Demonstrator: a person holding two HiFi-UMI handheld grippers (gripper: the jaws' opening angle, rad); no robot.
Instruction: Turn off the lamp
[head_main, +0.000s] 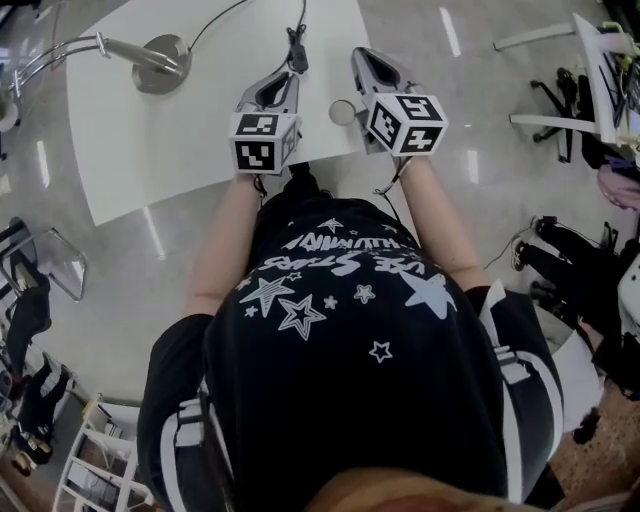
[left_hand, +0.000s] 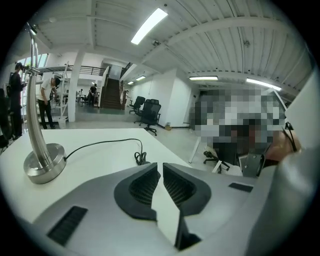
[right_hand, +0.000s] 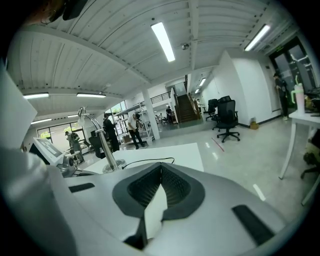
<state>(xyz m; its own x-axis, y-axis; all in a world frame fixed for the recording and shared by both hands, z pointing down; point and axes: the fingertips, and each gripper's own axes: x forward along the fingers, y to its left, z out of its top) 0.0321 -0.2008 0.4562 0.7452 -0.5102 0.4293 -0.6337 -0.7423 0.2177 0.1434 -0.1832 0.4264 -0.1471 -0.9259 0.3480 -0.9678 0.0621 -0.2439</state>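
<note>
The lamp (head_main: 160, 60) stood at the upper left of the head view on the white bench (head_main: 190, 140), its cord (head_main: 297, 45) lying at top centre. Just below it I held my left gripper (head_main: 289, 74) and right gripper (head_main: 362, 54), both jaws together on nothing.

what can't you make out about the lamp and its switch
- Head of the lamp: cut off by the left edge in the head view, out of frame in the left gripper view, tiny in the right gripper view; lit or not, cannot tell.
- Dark lump on the cable: head view, too small to confirm as a switch.
- Round thing: head view, partly behind the right gripper.
</note>
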